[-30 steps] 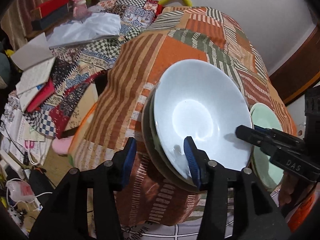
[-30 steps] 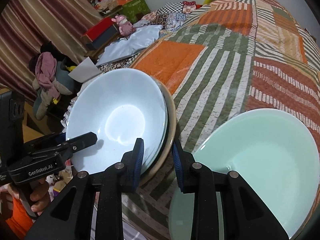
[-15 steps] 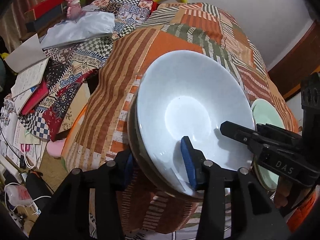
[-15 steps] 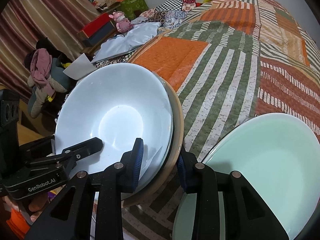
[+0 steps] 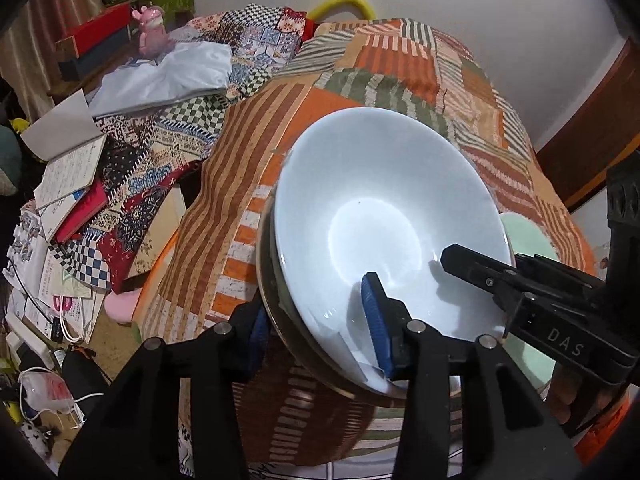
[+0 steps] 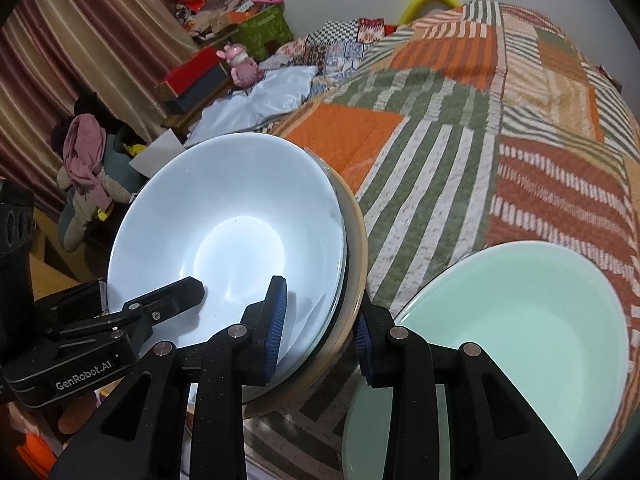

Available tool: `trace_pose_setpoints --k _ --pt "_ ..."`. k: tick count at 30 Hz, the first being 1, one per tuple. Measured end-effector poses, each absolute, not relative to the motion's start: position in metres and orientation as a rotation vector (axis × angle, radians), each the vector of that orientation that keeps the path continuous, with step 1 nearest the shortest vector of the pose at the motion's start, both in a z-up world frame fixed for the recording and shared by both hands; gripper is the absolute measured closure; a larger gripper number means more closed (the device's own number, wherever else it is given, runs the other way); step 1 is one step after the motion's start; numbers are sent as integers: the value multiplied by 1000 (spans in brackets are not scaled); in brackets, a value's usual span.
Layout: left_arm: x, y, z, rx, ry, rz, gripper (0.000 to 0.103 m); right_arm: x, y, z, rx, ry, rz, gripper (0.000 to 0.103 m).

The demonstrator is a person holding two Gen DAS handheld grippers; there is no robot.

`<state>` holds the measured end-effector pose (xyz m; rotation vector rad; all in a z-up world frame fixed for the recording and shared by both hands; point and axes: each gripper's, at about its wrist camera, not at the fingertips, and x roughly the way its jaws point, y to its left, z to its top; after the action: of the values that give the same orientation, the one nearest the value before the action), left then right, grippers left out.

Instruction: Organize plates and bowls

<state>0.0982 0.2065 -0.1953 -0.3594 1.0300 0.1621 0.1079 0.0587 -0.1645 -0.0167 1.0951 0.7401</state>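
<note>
We hold a stack of dishes between both tools over the edge of a patchwork quilt (image 6: 460, 152). The top piece is a pale blue bowl (image 5: 384, 224), nested in a darker dish and a tan-rimmed plate (image 6: 356, 248) beneath it. Our left gripper (image 5: 316, 324) grasps the stack's rim at about 6 o'clock in its own view, one blue pad inside the bowl and the other under the outer plate; its jaws have just been closing on that rim. Our right gripper (image 6: 320, 328) is clenched on the same stack, at roughly 4 o'clock of the bowl in the right wrist view, one pad on the bowl's inner wall, the other behind the tan rim. A mint green plate (image 6: 520, 336) lies on the quilt just beside the stack, at 3 o'clock from it. At 10 o'clock in the left view lie open books (image 5: 68, 172) and a pink toy figure (image 5: 150, 30).
</note>
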Motion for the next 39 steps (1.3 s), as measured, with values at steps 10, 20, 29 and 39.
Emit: trace_pose_setpoints --k 10,20,29,39 --pt "103 179 -168 -320 984 120 60 109 32 -144 25 1053 701 74" --pt "111 138 -154 -286 964 49 60 104 -9 -133 55 1017 640 74" --pt "119 95 -150 -249 971 -21 59 98 -49 -125 87 988 578 74" --pt "131 60 -155 -221 995 -86 59 100 -85 -129 120 989 521 74"
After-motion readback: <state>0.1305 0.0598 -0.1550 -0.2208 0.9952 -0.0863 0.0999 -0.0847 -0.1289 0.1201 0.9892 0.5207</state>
